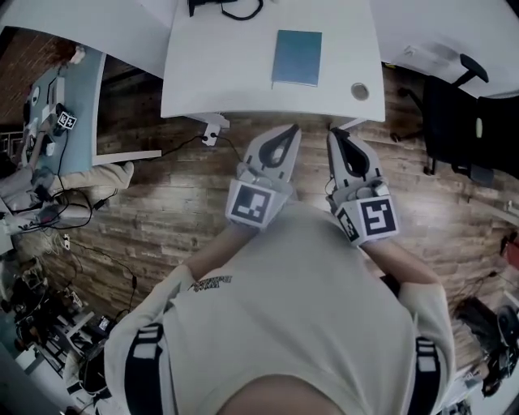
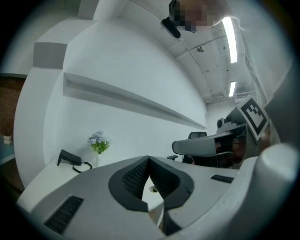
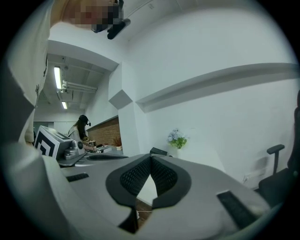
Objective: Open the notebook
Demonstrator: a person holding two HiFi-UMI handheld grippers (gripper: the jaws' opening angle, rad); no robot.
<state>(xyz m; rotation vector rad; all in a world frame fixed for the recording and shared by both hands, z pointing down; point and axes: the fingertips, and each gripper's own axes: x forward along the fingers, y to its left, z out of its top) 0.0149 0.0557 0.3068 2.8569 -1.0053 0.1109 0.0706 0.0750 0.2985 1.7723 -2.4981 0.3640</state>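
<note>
A closed blue notebook [image 1: 297, 57] lies flat on the white table [image 1: 219, 73], right of its middle. Both grippers are held side by side over the wooden floor, just short of the table's near edge and pointing at it. In the head view my left gripper [image 1: 287, 130] and right gripper [image 1: 334, 134] are near the notebook's side of the table but apart from it. The left gripper [image 2: 149, 160] has its pads closed tip to tip with nothing between them. The right gripper [image 3: 151, 159] is shut the same way, also empty. Neither gripper view shows the notebook.
A round grey cap [image 1: 359, 91] sits at the table's near right corner. A black device with a cable [image 1: 223, 7] lies at the far edge, near a small flower vase [image 2: 98, 143]. A black office chair [image 1: 454, 117] stands right; a cluttered desk [image 1: 61, 105] left.
</note>
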